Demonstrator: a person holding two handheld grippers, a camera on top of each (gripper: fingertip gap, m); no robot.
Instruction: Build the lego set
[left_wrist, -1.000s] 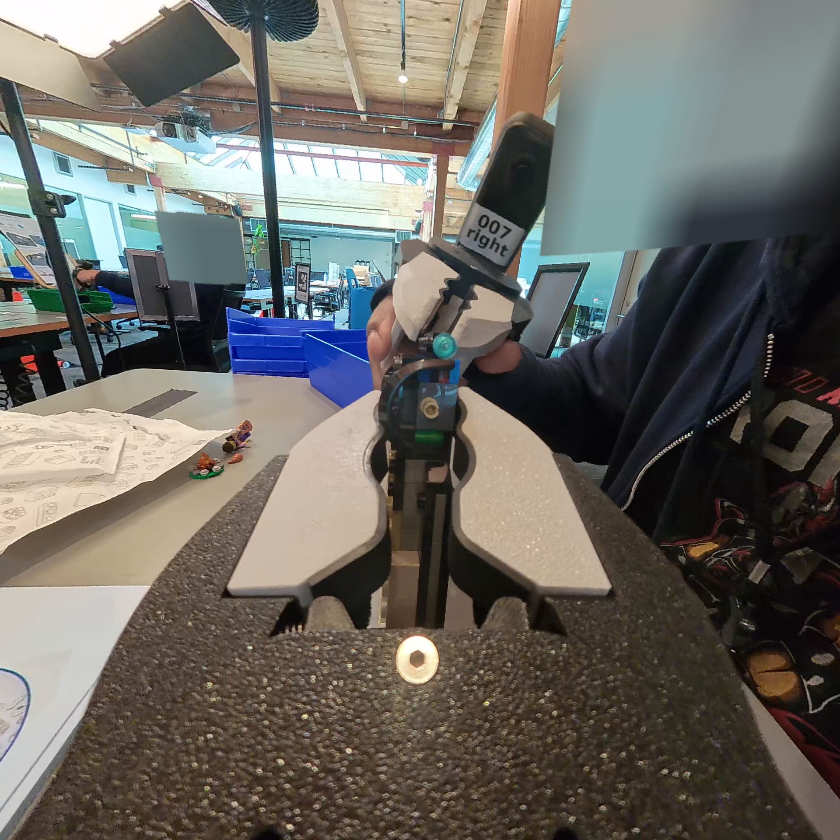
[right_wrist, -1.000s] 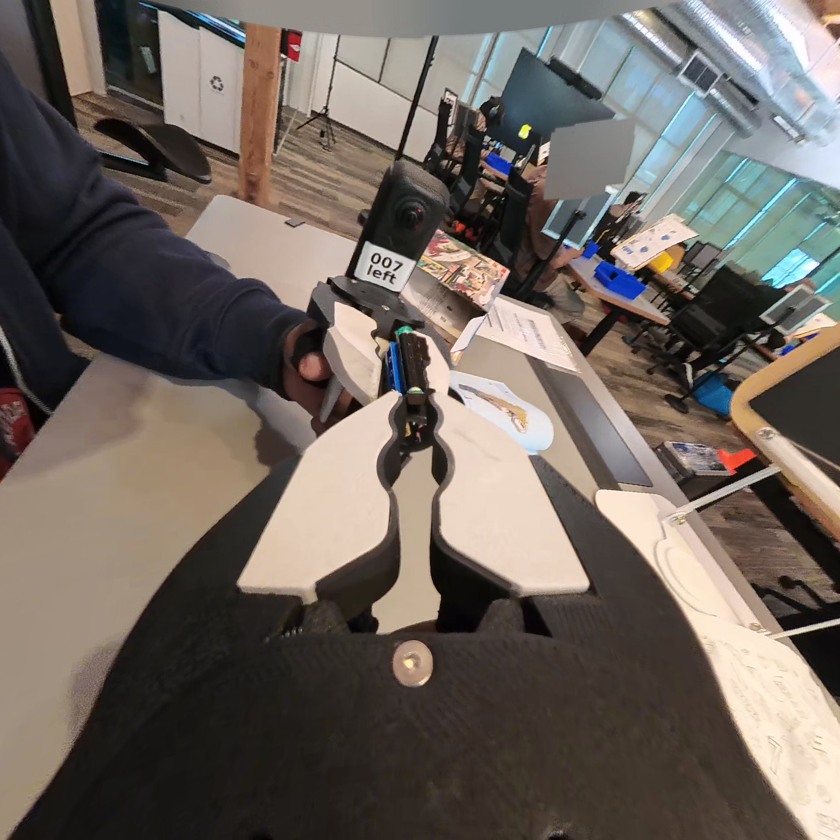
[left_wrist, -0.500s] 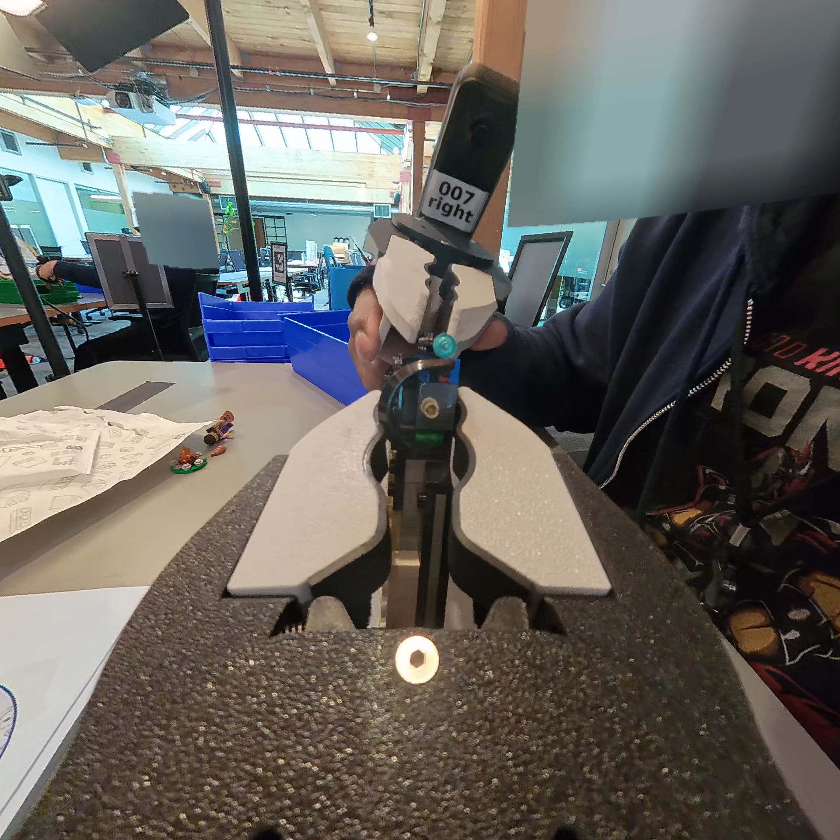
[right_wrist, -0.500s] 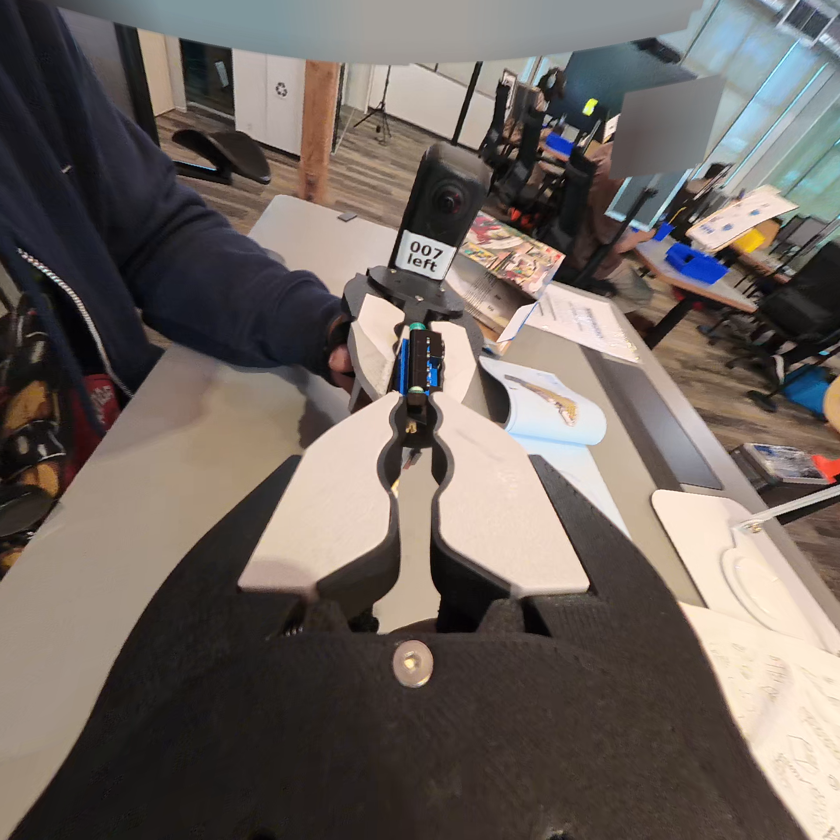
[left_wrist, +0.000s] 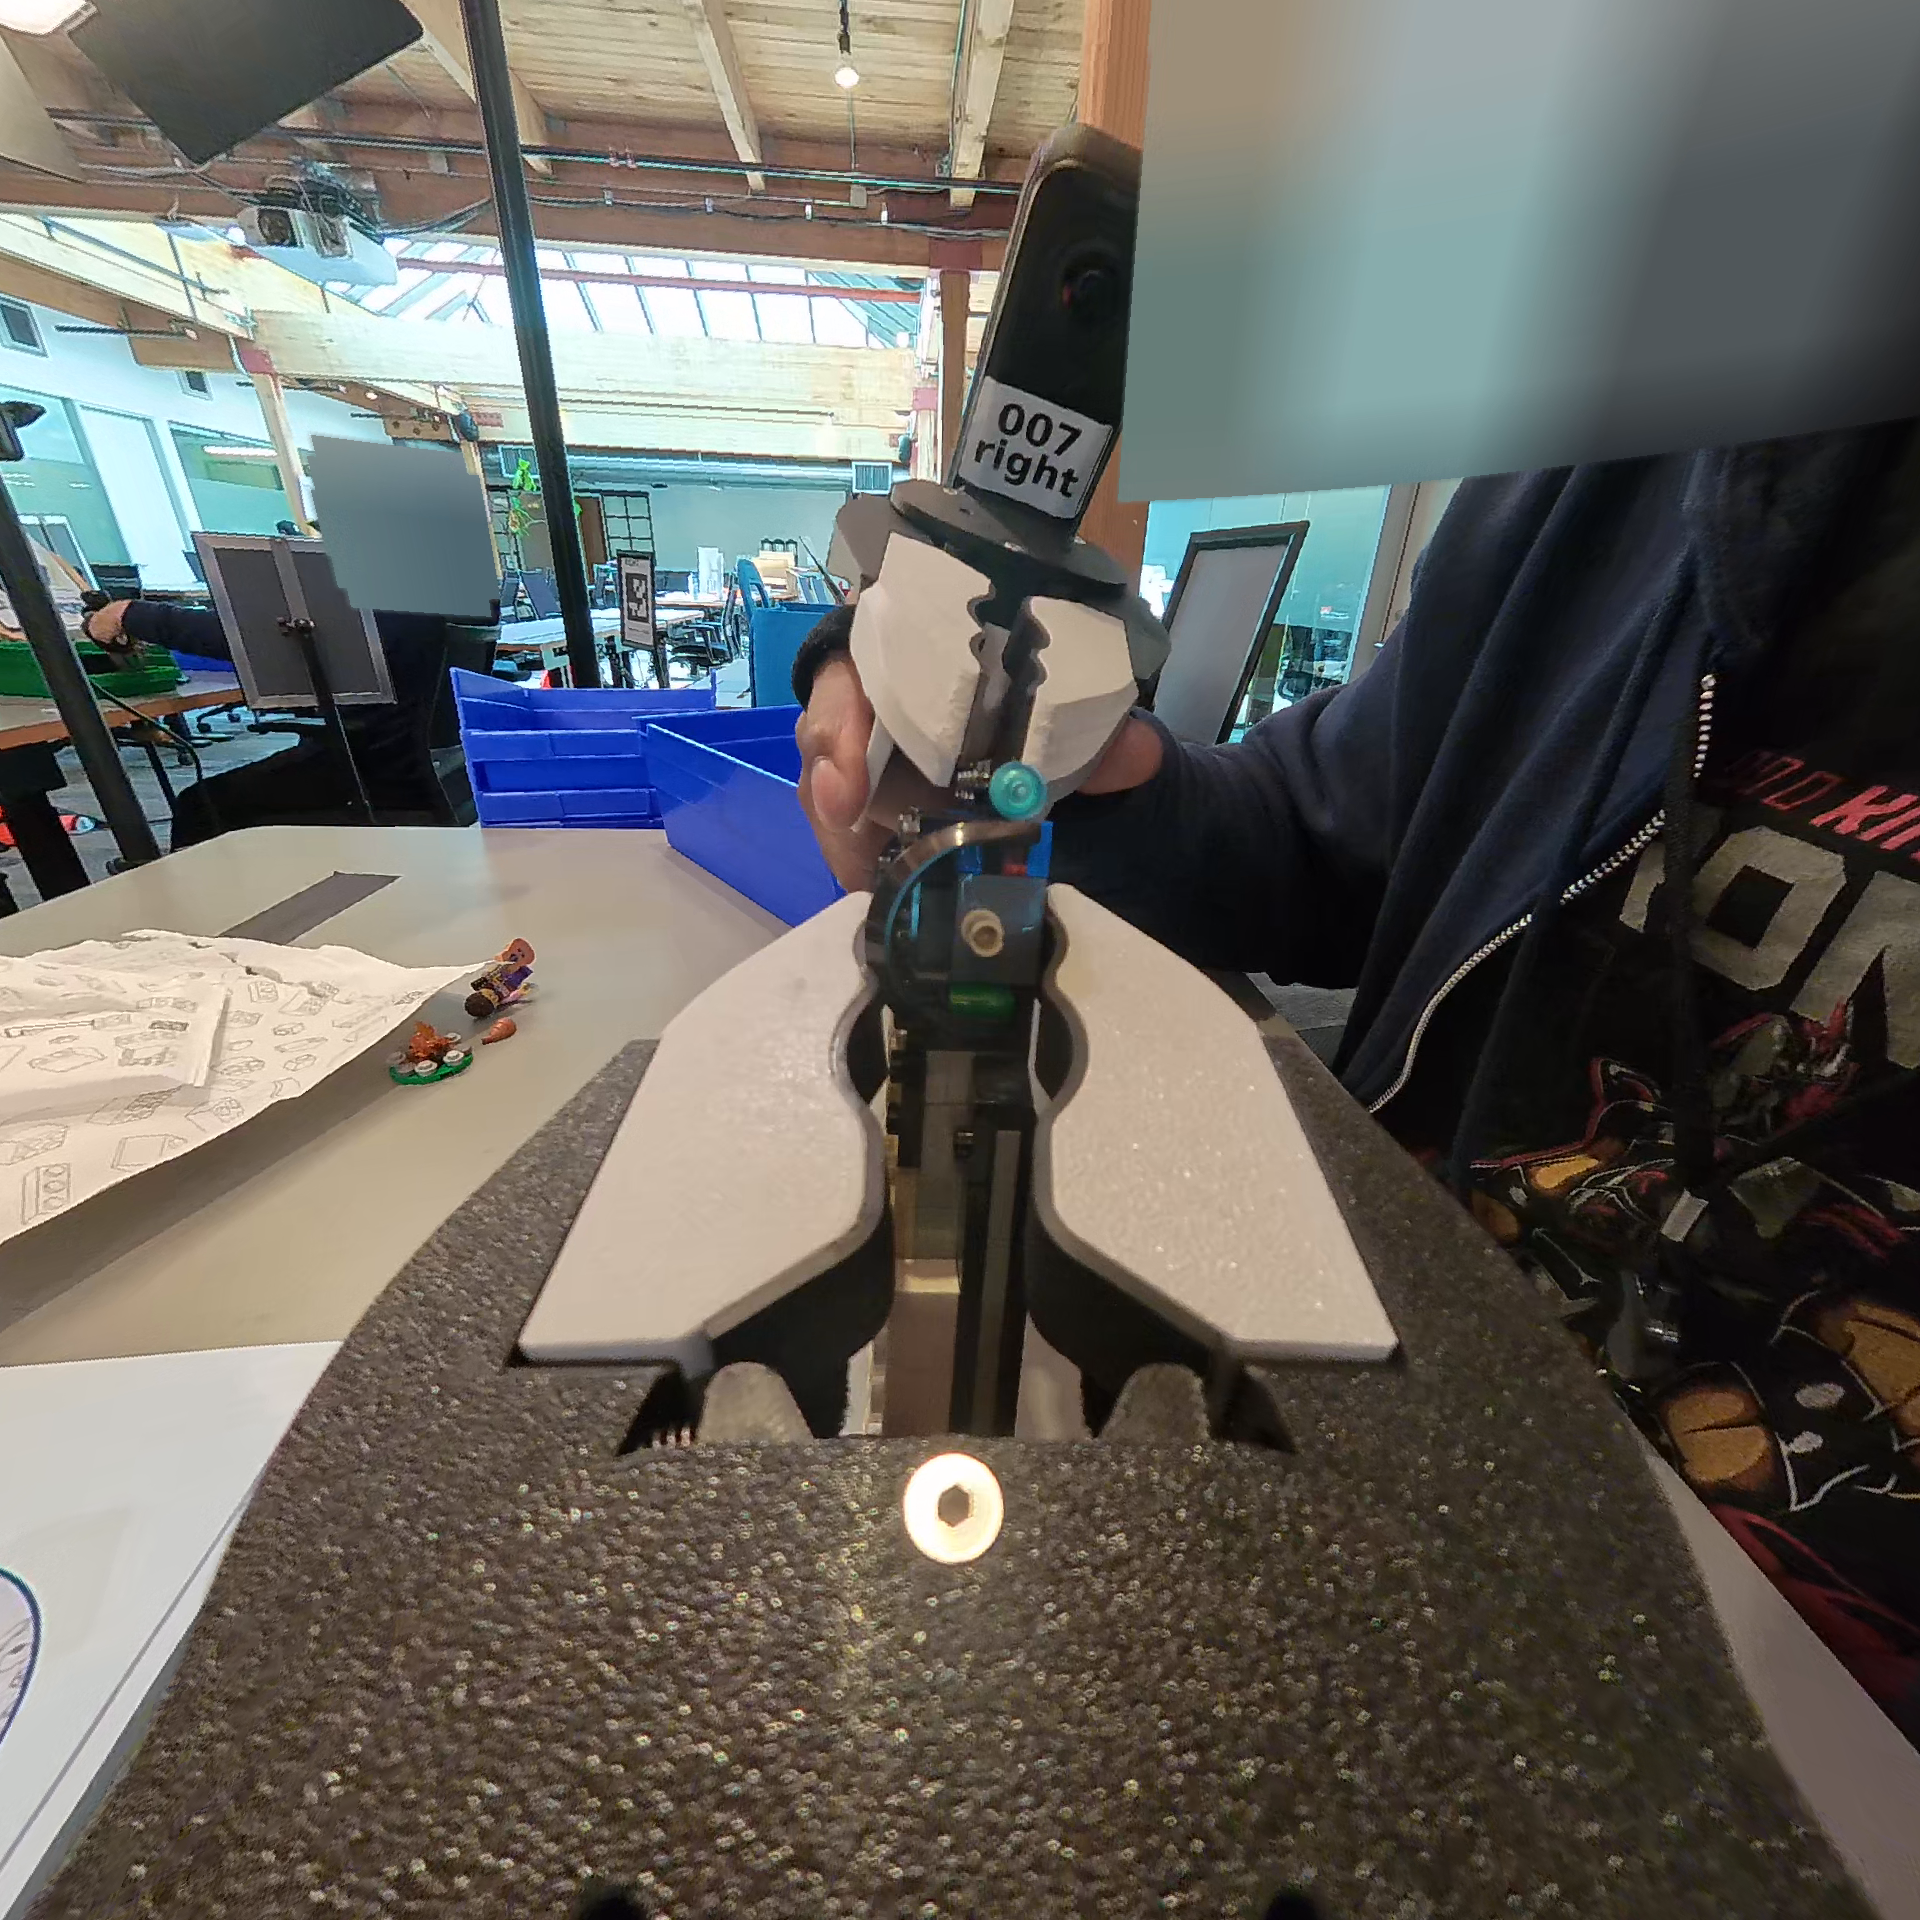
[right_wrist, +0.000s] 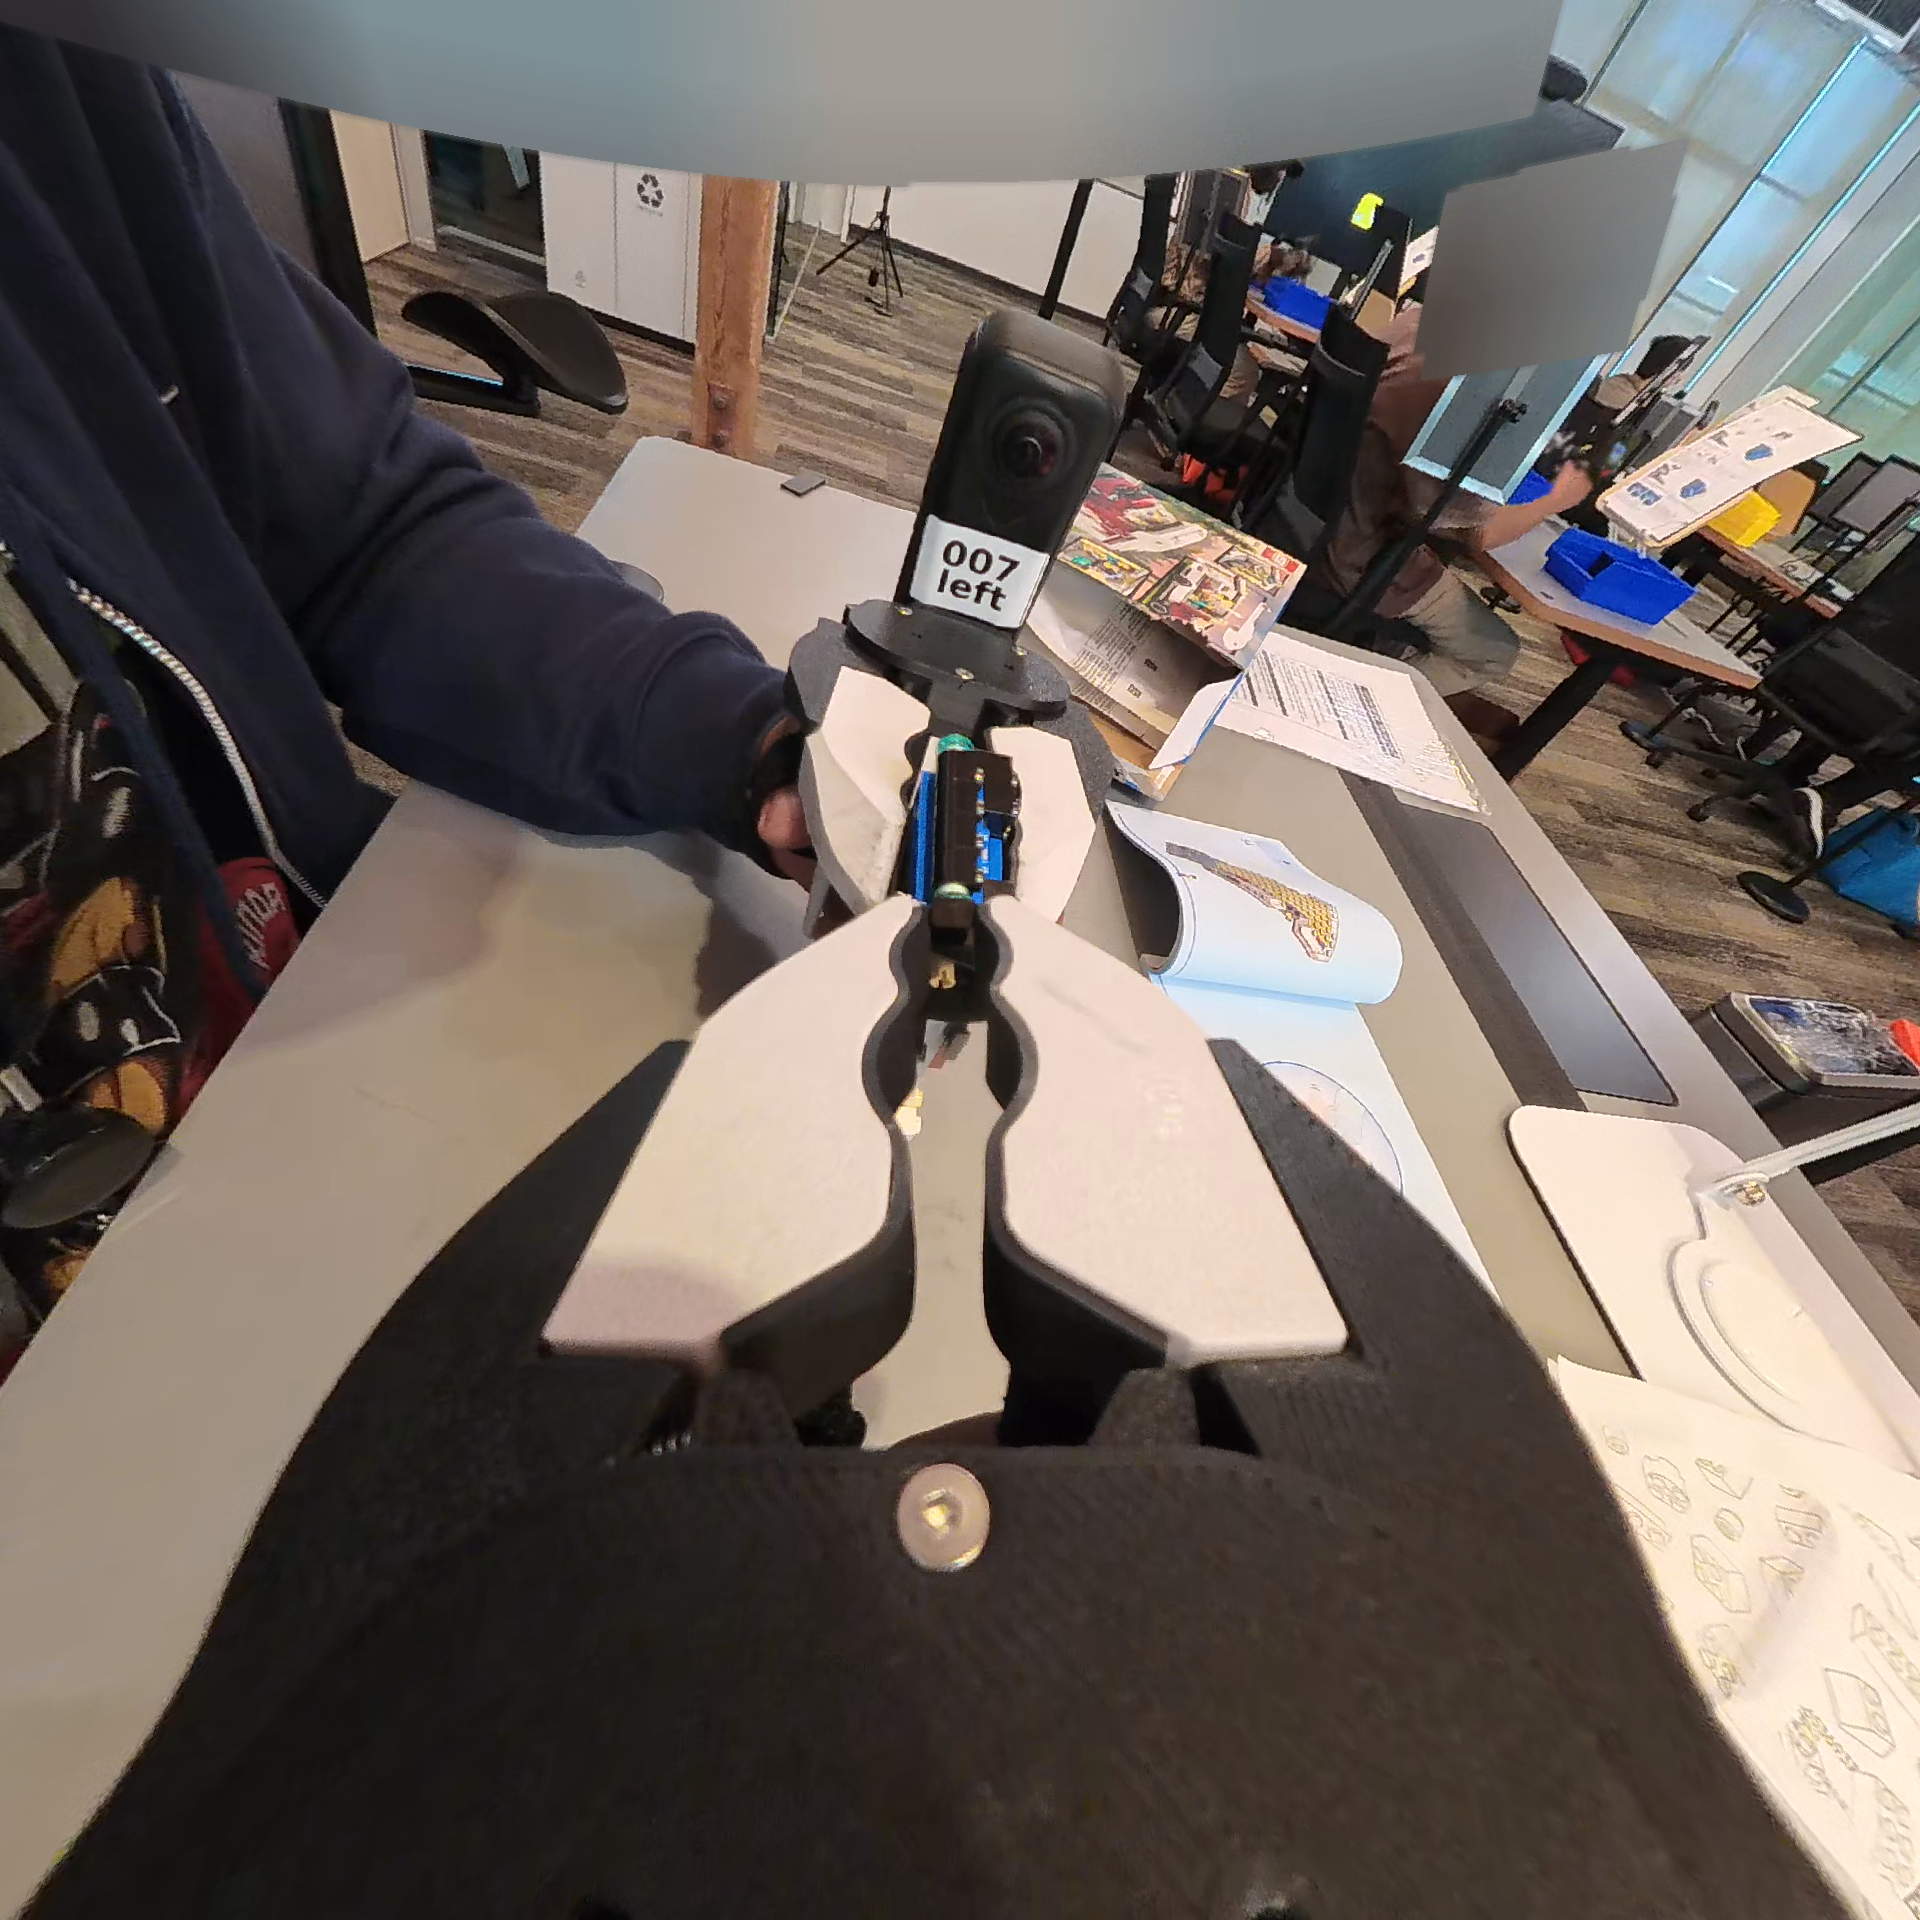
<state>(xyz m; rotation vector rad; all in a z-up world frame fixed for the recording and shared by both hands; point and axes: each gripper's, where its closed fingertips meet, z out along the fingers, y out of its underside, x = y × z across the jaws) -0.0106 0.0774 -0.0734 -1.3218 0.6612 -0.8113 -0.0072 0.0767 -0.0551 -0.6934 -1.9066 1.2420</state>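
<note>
My left gripper (left_wrist: 956, 925) is shut on a black and blue toy-brick model (left_wrist: 961, 966) that runs back between its fingers. My right gripper (left_wrist: 992, 764) meets it nose to nose from above, beside a teal round stud (left_wrist: 1016, 787) on the model's end. In the right wrist view my right gripper (right_wrist: 954, 914) is shut on a small black part (right_wrist: 952, 918) at the model's near end. Beyond it the left gripper (right_wrist: 951, 821) clamps the blue and black model (right_wrist: 961, 821). Both are held above the grey table (right_wrist: 416, 1039).
Blue bins (left_wrist: 727, 810) stand at the table's far side. A printed paper sheet (left_wrist: 135, 1039), a small figure (left_wrist: 499, 977) and a green round piece (left_wrist: 429, 1060) lie left. An open booklet (right_wrist: 1278, 935), a picture box (right_wrist: 1174, 582) and a white tray (right_wrist: 1662, 1247) lie right. The grippers are tip to tip, or close to it.
Both grippers keep their hold on the model. The joined pair has swung a little, so the background has shifted in both views and more of the person's jacket shows.
</note>
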